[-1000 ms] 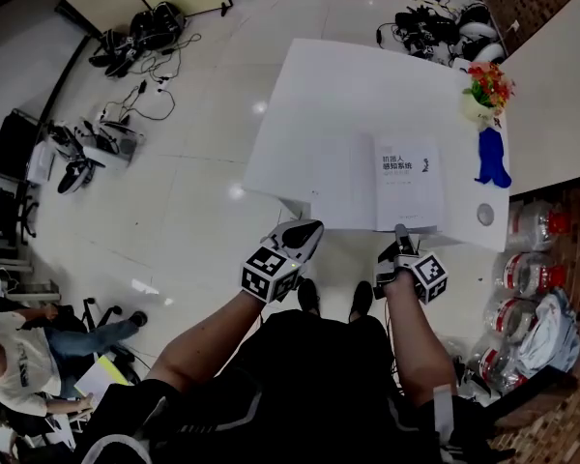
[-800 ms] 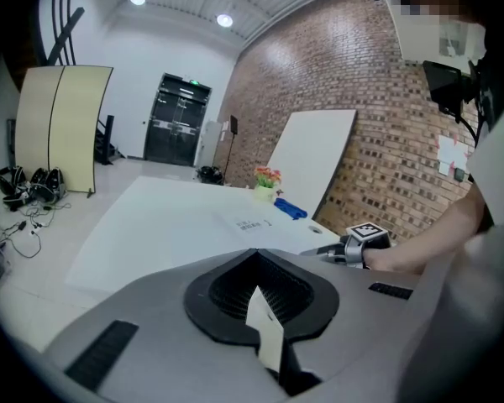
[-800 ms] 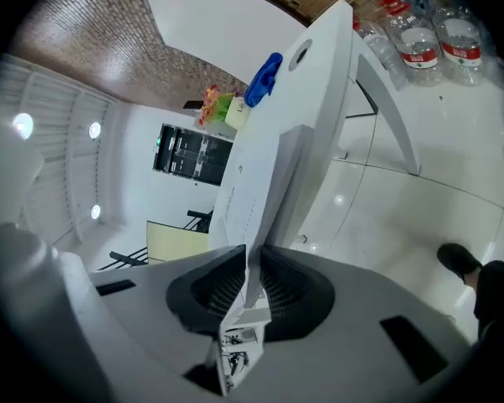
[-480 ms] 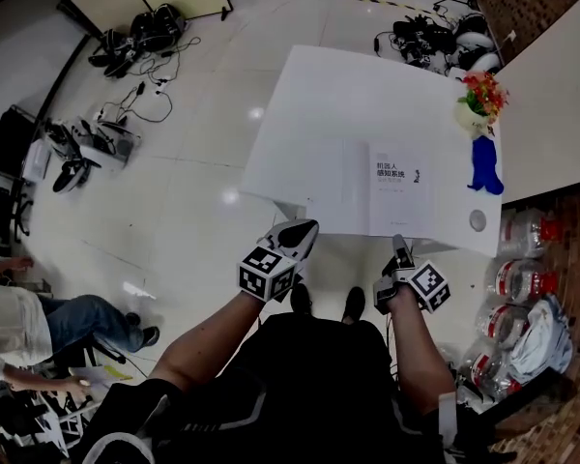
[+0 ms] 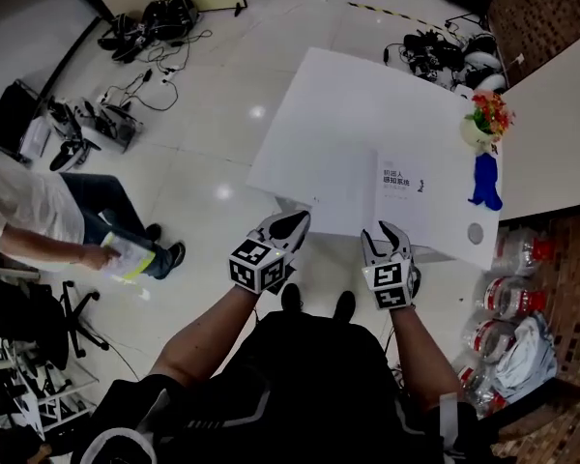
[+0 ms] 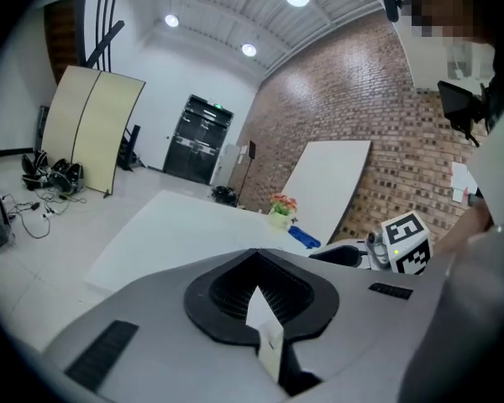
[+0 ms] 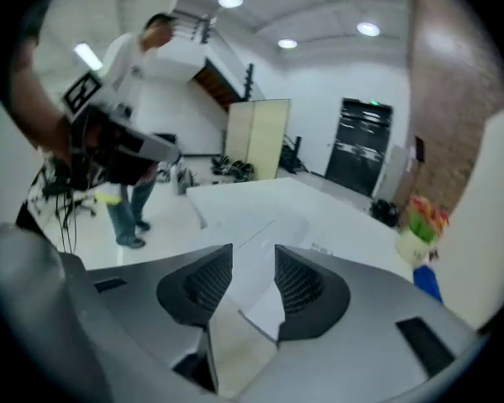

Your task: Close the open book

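Book (image 5: 382, 193) open flat, title print (image 5: 397, 183) unreadable

Tabletop (image 5: 348, 104) was plain white. Open book (image 5: 406, 201) had white pages with black print. Flowers (image 5: 490, 111) were red, orange and green, in a pale pot. Blue item (image 5: 484, 184) lay near them. Floor (image 5: 193, 153) was glossy white tile, wall (image 6: 353, 82) red-brown brick.
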{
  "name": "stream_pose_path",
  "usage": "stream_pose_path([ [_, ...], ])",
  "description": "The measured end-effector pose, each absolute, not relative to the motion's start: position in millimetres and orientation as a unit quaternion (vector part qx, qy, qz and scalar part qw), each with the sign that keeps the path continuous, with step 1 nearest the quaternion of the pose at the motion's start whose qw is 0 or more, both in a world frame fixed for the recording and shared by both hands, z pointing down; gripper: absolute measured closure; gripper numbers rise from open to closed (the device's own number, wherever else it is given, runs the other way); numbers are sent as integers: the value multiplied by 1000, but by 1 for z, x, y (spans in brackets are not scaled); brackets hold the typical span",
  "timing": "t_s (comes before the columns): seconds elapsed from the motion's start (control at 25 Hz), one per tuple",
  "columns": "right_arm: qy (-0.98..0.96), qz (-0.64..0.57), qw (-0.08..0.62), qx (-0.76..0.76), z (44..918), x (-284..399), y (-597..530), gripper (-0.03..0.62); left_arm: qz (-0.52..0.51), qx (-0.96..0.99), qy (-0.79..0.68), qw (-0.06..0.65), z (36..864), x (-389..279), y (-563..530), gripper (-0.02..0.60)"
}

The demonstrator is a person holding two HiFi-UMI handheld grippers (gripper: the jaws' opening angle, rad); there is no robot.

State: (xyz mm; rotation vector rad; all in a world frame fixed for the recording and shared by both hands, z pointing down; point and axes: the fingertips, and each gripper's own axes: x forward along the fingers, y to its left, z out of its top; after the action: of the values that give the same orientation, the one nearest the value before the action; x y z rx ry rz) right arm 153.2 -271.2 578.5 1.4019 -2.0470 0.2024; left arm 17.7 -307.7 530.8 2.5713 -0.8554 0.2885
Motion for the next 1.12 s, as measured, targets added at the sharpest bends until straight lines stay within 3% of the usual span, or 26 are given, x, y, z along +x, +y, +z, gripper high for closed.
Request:
stream_pose_path([
  [0.2, -774, -65, 483, 403, 613, 108, -271, 456, 115, 906, -352, 207, 547, -2, -312, 586],
  [0.44, -739, -166, 576, 308, 647, 80, -269, 456, 124, 893, -373, 220, 561, -21, -309, 586],
  [0.76, -678, -257, 636, 263, 680, 62, -279, 456, 145, 874, -391, 249, 591, -37, -308, 586],
  [1.04, -676, -266, 626, 285, 683, 50, -289, 462, 145, 868, -395, 263, 597, -50, -302, 586],
  [1.12, -679, -267, 613, 302, 678, 50, -290, 533, 142, 870, -392, 262, 595, -51, -302, 586],
])
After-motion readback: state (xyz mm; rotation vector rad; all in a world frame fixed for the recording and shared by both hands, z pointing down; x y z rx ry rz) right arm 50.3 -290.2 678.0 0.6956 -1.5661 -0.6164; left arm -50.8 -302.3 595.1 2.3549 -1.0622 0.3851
